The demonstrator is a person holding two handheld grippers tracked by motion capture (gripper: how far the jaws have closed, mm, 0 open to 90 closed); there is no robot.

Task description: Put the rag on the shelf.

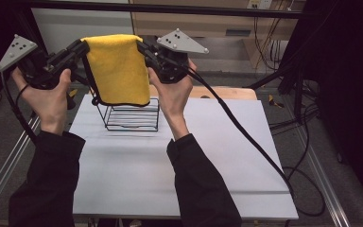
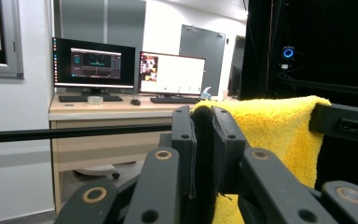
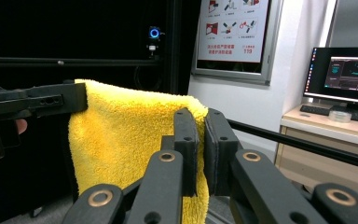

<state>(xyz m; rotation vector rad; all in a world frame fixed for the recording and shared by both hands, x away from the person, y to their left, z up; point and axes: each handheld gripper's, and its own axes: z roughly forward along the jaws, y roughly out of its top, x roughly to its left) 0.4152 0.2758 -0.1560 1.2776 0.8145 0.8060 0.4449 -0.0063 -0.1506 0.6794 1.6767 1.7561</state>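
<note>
Holding a yellow microfibre towel (image 1: 118, 68) stretched between your two grippers, you have it raised in the upper centre of the high view, above a black wire rack (image 1: 131, 115) that stands on the white worktop (image 1: 137, 175). The towel's lower edge hangs in front of the rack's top; whether it touches the wire cannot be told.

Left gripper (image 1: 82, 48): upper left of the high view, its fingers clamped on the towel's upper left corner. In the left gripper view the same gripper (image 2: 204, 140) shows its two black fingers (image 2: 183, 140) pressed close with the towel (image 2: 279, 135) gripped between them and spreading to the right of the frame, where the other gripper's fingers (image 2: 342, 122) pinch the far corner.

Right gripper (image 1: 144, 49): just right of centre at the top of the high view, its fingers clamped on the towel's upper right corner. In the right gripper view this gripper (image 3: 200, 149) has its fingers (image 3: 219, 149) together on the towel's edge; the cloth (image 3: 126, 140) hangs to the left of the frame, its far corner held by the other gripper (image 3: 77, 100).

Background: two lit monitors (image 2: 130, 67) on a wooden desk (image 2: 107, 109), upper left of the left gripper view; a framed poster (image 3: 235, 32) at the top of the right gripper view.
</note>
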